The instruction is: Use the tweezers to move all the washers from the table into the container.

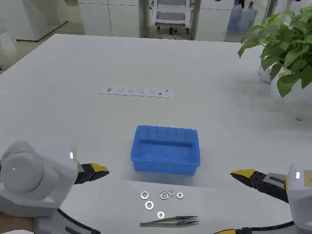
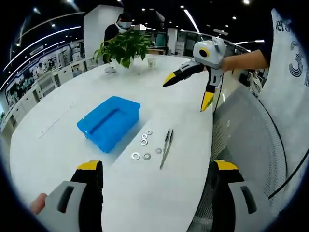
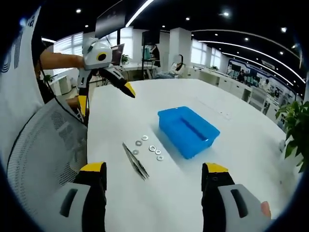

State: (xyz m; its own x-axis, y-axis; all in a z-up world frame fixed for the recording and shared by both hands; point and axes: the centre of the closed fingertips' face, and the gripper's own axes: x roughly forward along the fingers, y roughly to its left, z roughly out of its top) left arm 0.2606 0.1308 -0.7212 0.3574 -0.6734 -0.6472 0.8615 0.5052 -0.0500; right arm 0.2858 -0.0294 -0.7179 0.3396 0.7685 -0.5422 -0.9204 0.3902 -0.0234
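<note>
On the wide white desk (image 1: 73, 63), the blue plastic container (image 1: 165, 166) looks empty. Our left claw (image 2: 156, 165) and right claw (image 3: 153, 167) both gape wide, holding nothing. The slim metal tweezers (image 1: 169, 222) lie untouched at the near edge, with six small steel washers (image 1: 149, 205) scattered between them and the container. We judge the first step is pinching up the tweezers. The leafy potted plant (image 1: 287, 48) and white power strip (image 1: 136, 91) sit well apart and block nothing.
</note>
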